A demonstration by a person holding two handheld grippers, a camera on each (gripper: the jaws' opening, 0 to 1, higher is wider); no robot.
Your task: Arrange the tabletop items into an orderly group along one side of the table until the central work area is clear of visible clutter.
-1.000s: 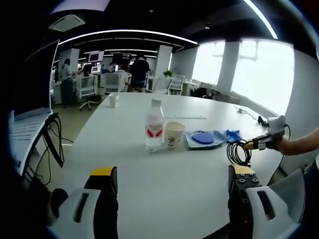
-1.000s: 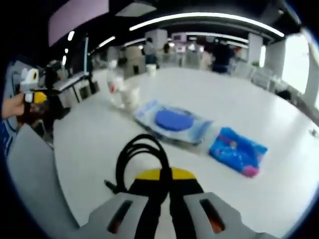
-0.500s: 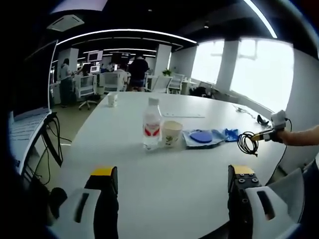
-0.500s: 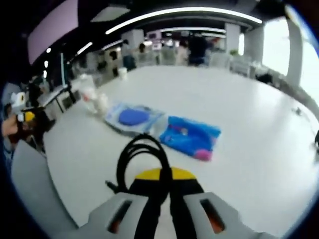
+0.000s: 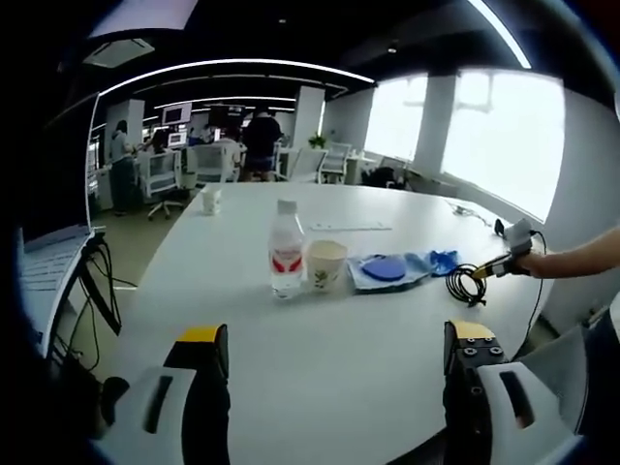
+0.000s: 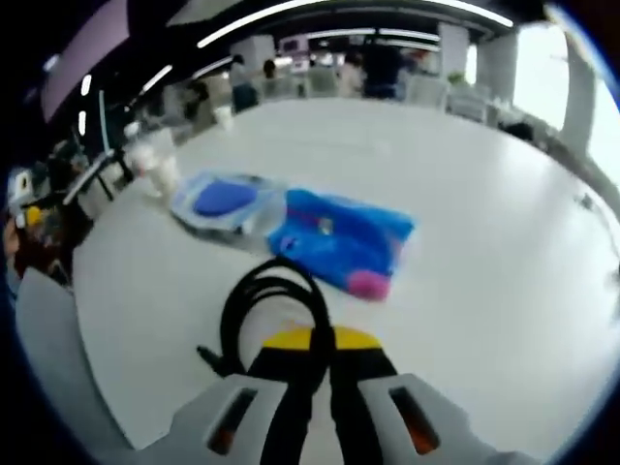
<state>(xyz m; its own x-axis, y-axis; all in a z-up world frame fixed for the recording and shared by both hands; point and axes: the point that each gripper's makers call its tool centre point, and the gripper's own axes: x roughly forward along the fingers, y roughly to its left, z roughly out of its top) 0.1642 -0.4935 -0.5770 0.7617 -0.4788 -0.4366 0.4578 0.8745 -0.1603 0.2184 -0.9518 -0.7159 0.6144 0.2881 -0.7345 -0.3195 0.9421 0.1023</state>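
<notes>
L view far, R close; share table (image 5: 320,339).

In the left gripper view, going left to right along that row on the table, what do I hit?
Water bottle → paper cup → clear pouch with the blue disc → blue packet → coiled black cable, gripped by the right gripper.

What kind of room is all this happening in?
Most likely an open-plan office: a large white meeting table, office chairs and monitors at desks in the background where people stand, and big windows along one wall.
</notes>
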